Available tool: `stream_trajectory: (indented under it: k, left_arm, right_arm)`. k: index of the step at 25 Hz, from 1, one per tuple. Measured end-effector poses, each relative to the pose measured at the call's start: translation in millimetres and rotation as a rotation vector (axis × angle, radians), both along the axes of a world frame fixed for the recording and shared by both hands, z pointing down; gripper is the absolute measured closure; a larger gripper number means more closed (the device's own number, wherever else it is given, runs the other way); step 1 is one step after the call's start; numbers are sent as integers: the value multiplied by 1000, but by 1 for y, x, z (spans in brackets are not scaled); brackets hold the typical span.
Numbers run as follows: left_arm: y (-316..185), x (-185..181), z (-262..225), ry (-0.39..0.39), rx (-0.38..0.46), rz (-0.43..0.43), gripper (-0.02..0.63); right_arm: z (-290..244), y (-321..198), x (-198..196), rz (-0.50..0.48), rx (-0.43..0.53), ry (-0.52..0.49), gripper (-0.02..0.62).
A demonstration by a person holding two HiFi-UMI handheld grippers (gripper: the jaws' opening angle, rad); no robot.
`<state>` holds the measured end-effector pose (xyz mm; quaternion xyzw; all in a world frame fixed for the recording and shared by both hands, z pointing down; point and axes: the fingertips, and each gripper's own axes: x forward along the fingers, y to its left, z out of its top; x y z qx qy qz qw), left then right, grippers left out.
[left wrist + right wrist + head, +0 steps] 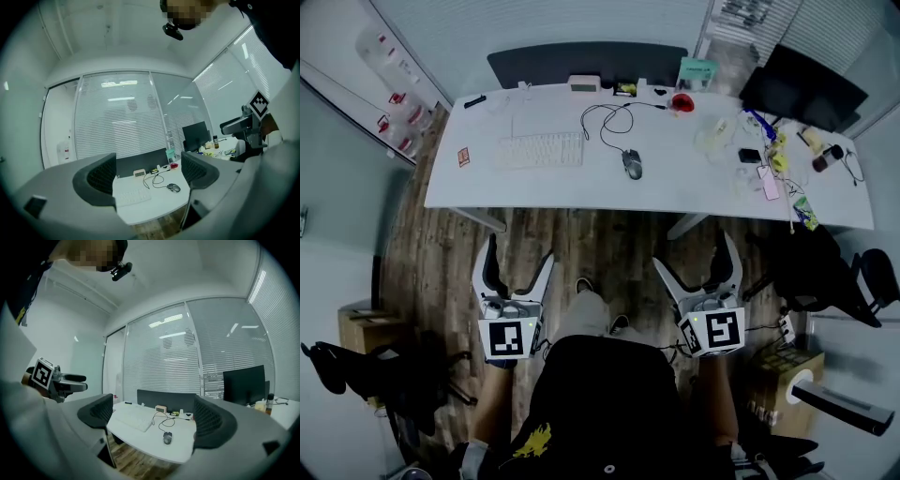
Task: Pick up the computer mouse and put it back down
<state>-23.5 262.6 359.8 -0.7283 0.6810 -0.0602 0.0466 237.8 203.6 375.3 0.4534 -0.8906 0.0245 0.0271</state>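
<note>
A dark computer mouse [632, 164] lies on the white desk [562, 187], right of the white keyboard [541, 150], its black cable looping toward the desk's back. It also shows small and far off as the mouse [173, 188] between the left jaws and the mouse [167, 438] between the right jaws. My left gripper [513, 267] and right gripper [698, 262] are held well short of the desk, over the wooden floor in front of the person. Both stand open with nothing between their fingers.
A pink clock [584, 84], a red item [682, 102] and clutter with a pink phone [770, 183] sit on the desk. A dark monitor [802, 86] stands at the back right. Office chairs [825, 272] and cardboard boxes [783, 370] flank the person.
</note>
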Motion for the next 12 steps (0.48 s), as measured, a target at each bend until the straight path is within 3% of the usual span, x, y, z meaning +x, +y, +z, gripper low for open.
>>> stream_trajectory:
  k: [8,12]
  left_arm:
    - [-114,-39,21,27,14,48,170]
    - [-193,-83,39,65,-21,103,170]
  right_arm:
    - [27,-96,-52,23,-40,33,60]
    - [37,-159,-106,47,-129,22,77]
